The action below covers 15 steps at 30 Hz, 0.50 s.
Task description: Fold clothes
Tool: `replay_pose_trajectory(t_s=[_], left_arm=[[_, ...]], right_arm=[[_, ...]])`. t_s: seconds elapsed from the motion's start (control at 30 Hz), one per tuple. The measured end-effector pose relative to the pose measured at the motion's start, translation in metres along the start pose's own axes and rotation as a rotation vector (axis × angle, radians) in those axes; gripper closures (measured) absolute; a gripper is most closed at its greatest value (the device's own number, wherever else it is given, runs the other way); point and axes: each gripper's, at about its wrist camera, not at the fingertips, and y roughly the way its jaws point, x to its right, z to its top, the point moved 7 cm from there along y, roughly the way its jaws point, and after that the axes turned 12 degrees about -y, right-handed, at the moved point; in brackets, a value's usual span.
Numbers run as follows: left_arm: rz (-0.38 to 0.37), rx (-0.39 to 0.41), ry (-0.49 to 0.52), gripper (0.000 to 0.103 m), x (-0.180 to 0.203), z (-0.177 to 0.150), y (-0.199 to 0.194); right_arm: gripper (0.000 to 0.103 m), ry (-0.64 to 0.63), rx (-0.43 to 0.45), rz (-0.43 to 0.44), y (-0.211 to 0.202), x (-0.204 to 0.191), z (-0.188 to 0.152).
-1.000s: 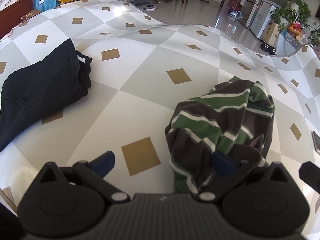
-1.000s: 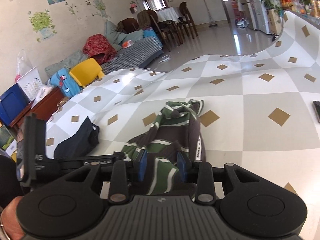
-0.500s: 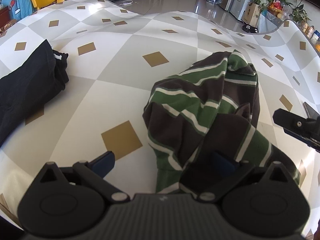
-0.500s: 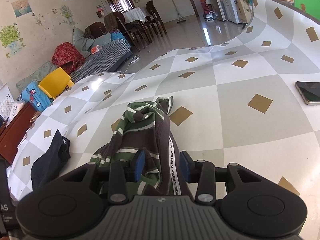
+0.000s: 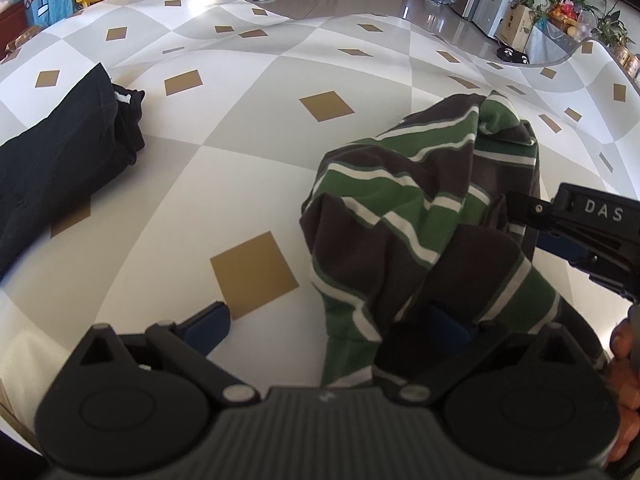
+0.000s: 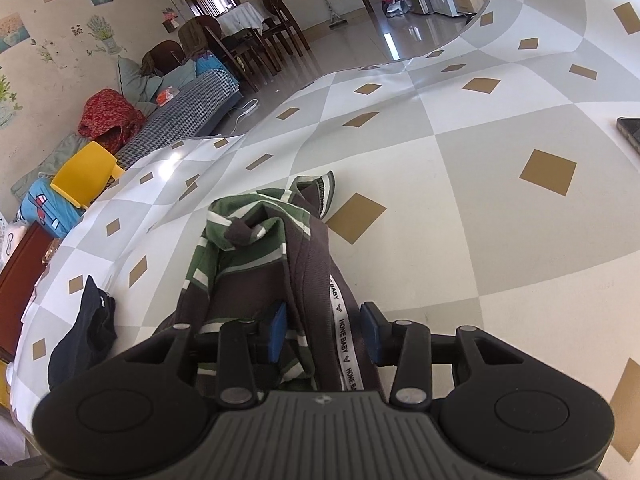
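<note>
Jaws of left gripper [image 5: 326,322] spread wide, right gripper [image 6: 323,330] straddling one striped garment [image 5: 420,216] — one black garment [image 5: 60,152] apart.

Phone [image 6: 631,133] cut by frame edge

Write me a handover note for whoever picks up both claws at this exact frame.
Left claw: open wide; striped shirt drapes over its right finger, nothing pinched.
Right claw: jaws parted around the shirt's brown edge with the printed tape; a firm grip cannot be confirmed.
Shirt lies bunched on the checked tablecloth, not folded. Black garment lies apart on the left, already bundled.
Left: spread the shirt flat, then fold it.
</note>
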Motion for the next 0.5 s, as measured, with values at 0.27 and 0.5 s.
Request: replay_pose_trajectory(t_s=[0.27,0.5], left_arm=[[0.04,0.053,0.021,0.004,0.0,0.002,0.0],[0.031,0.081,0.006,0.036,-0.001,0.007,-0.005]], right_arm=[[0.092,0.004,0.041,0.025,-0.004,-0.008,0.006],[0.093,0.04,0.113,0.008,-0.024,-0.002,0.019]])
